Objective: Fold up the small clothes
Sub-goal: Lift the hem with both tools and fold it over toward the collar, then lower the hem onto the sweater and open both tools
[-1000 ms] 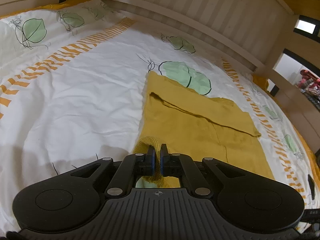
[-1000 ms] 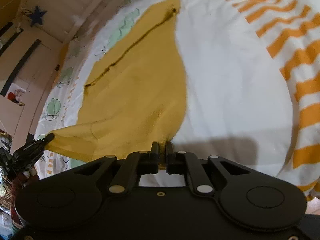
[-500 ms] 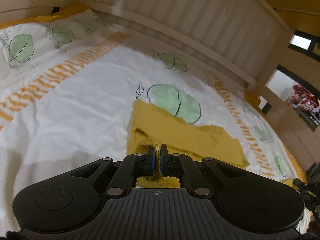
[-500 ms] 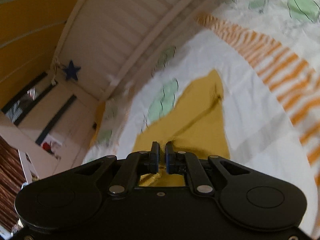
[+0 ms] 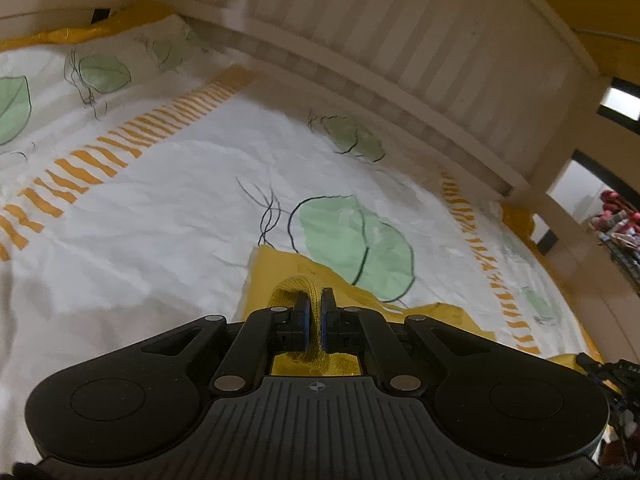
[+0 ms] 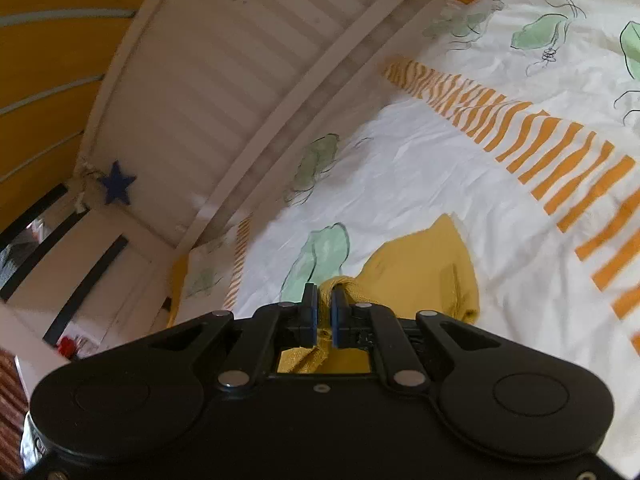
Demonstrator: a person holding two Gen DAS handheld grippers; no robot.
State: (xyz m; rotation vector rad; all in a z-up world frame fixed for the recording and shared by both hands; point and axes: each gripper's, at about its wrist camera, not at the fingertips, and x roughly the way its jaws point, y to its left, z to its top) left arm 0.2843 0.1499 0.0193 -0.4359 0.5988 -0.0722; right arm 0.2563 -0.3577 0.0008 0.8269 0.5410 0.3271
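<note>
Since a second ago we have carried the near edge of the yellow garment [image 5: 280, 276] toward the slatted bed rail [image 5: 400, 60], so less of it shows. Our left gripper [image 5: 313, 320] and right gripper [image 6: 324, 316] each pinch its ribbed hem. It lies mid-bed on the leaf-print duvet [image 5: 160, 216].

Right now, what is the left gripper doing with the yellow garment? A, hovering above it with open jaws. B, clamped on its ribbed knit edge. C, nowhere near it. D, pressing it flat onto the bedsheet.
B: the left gripper has its jaws closed on a loop of ribbed trim of the yellow garment, lifted off the bedsheet.
</note>
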